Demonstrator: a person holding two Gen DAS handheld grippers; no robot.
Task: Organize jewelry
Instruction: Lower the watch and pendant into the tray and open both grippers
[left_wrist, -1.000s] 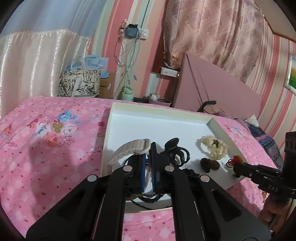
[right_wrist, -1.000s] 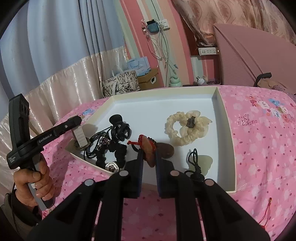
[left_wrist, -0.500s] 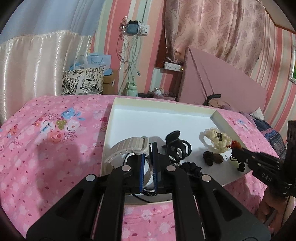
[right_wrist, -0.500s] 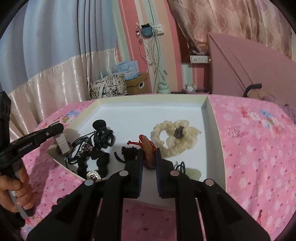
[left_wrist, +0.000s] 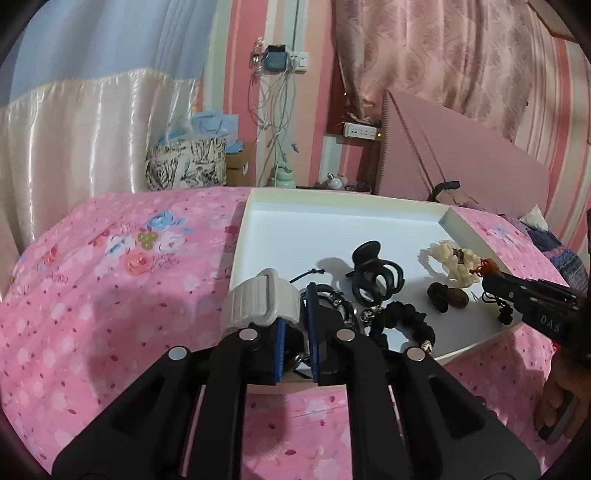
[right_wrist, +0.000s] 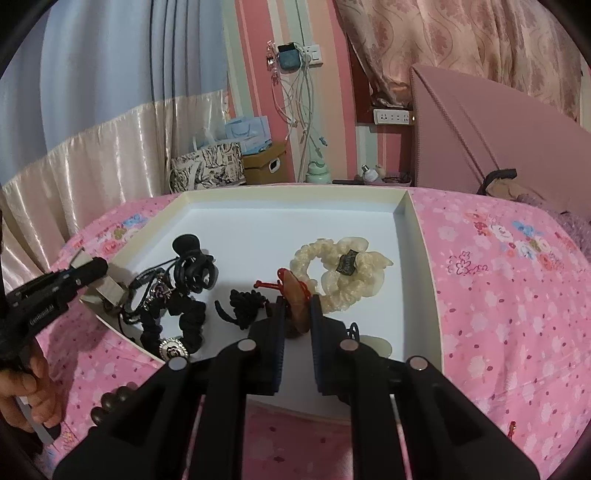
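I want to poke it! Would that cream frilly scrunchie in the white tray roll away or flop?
The cream scrunchie probably flops: it looks like soft ruffled fabric lying flat in the tray. It likely feels light and would slide rather than roll.

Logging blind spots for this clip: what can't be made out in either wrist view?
- Left wrist: the watch face, behind the left gripper, whose jaws are opening.
- Right wrist: the lower amber pendant, between the right gripper fingers.
- Right wrist: the pale pendant, partly behind a finger.
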